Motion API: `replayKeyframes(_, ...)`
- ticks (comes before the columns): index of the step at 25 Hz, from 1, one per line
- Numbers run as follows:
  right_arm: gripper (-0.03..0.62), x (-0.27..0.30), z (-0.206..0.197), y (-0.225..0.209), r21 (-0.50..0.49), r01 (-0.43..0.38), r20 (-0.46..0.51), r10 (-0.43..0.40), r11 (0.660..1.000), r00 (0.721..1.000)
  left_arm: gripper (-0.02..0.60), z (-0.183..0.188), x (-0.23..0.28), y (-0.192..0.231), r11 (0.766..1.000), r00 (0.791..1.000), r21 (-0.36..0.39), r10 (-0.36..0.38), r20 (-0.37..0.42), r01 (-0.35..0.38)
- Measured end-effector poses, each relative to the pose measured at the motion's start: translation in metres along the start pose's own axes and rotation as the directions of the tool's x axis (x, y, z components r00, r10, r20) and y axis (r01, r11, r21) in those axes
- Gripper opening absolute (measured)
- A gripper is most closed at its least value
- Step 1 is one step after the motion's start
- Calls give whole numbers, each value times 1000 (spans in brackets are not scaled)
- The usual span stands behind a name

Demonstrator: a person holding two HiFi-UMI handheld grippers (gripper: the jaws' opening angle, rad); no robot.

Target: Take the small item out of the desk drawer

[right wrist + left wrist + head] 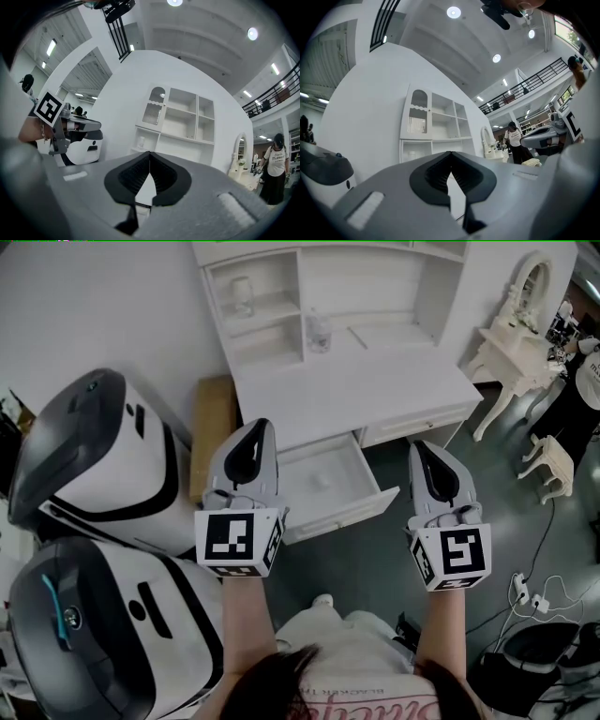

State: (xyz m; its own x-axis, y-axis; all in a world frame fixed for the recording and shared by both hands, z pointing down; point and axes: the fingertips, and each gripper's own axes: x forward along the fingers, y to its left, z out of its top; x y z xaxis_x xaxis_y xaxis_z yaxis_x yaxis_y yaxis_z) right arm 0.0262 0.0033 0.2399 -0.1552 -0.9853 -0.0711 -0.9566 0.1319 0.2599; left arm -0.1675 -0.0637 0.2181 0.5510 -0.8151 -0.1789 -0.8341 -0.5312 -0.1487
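Observation:
The white desk (356,390) stands ahead with its left drawer (349,512) pulled open. A small pale item (322,481) lies on the drawer's floor; its shape is too faint to tell. My left gripper (255,426) is held in the air over the drawer's left end, shut, with nothing between its jaws. My right gripper (422,447) hovers to the right of the drawer, also shut and empty. In the left gripper view the left gripper (450,153) points at the desk's hutch (436,124). The right gripper (149,153) points the same way in its own view.
Two large white-and-black machines (94,465) (103,634) fill the left side. A brown board (214,427) leans beside the desk. A glass jar (319,334) stands on the hutch shelf. A cream vanity table (511,343), a stool (553,460) and floor cables (534,596) are at right.

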Motion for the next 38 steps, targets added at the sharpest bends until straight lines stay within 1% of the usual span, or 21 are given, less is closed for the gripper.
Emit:
replayKeyframes(4,2,11,-4,-2,0,8,-10,-8,1000,1000,2,-6,11,7,1000,1000,-3,-3,-5,3)
replayKeyframes(10,2,20,-15,-11,9,23,-32,-22,1000,999,2,-17,25,5,1000,999,-9,-21,-25,21)
replayKeyframes(16,2,32,-24,-22,19,28,-37,-27,999,999,0,-30,38,6,1000,998,-21,-16,-64,15)
replayKeyframes(24,2,68,-33,-34,21,-37,-20,37,999,999,2,-41,59,10,999,996,-16,36,-79,-37)
replayKeyframes(26,2,81,-35,-40,20,-57,-16,57,998,998,17,-45,68,11,999,995,-9,46,-93,-47)
replayKeyframes(30,2,109,-37,-50,18,-100,-6,100,995,995,70,-52,89,15,997,991,-22,75,-111,-78)
replayKeyframes(38,2,160,-57,-70,38,-185,-6,185,982,983,152,-72,126,19,991,978,-20,128,-164,-133)
